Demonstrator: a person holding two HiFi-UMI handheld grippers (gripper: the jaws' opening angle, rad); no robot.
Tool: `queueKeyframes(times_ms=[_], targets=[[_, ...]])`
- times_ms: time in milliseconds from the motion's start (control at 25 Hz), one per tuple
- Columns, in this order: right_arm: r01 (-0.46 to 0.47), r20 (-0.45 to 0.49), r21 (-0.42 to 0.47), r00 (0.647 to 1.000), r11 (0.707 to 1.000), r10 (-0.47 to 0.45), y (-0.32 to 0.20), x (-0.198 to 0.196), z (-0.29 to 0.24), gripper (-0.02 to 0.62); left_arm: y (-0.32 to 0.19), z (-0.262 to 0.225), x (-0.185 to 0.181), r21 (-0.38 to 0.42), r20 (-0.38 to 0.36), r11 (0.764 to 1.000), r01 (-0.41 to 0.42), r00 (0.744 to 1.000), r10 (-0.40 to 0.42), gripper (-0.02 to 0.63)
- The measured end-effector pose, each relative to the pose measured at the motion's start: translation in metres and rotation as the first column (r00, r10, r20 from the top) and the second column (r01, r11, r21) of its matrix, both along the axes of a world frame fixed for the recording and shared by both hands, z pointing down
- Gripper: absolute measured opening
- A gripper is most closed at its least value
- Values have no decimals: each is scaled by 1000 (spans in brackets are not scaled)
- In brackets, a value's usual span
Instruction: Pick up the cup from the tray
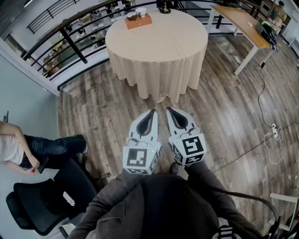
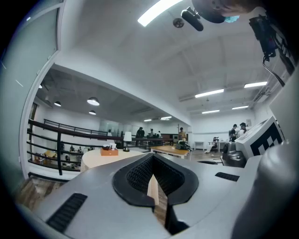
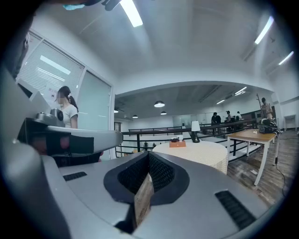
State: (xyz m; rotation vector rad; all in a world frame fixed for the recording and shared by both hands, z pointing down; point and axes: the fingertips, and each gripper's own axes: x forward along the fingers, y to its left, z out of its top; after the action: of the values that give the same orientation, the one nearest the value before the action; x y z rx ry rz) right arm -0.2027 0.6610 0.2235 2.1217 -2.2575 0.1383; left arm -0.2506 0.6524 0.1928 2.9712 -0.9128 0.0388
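Note:
A wooden tray sits at the far edge of a round table covered with a beige cloth. On the tray stand a white cup and a darker one. My left gripper and right gripper hang side by side near my body, over the wooden floor and well short of the table. Both point level toward it, jaws together, with nothing between them. In the left gripper view the tray is small and distant. The right gripper view also shows the tray far off.
A black lamp base stands behind the tray. A dark railing runs behind the table. A wooden desk is at the back right. A seated person and a black chair are at my left. Cables lie at the right.

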Motion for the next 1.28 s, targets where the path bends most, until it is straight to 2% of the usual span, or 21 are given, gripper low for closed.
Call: queueKeyframes(times_ms=[600, 1080, 1280], targets=[[12, 7, 9, 1000, 1000, -12, 9, 19, 3, 6, 11, 4, 22, 1, 11, 1000, 2, 1000, -2, 6], [64, 79, 0, 995, 998, -64, 30, 57, 17, 6, 36, 16, 58, -5, 40, 999, 33, 999, -33, 6], [97, 103, -9, 990, 995, -96, 19, 60, 25, 8, 27, 24, 60, -10, 66, 998, 62, 996, -61, 5]])
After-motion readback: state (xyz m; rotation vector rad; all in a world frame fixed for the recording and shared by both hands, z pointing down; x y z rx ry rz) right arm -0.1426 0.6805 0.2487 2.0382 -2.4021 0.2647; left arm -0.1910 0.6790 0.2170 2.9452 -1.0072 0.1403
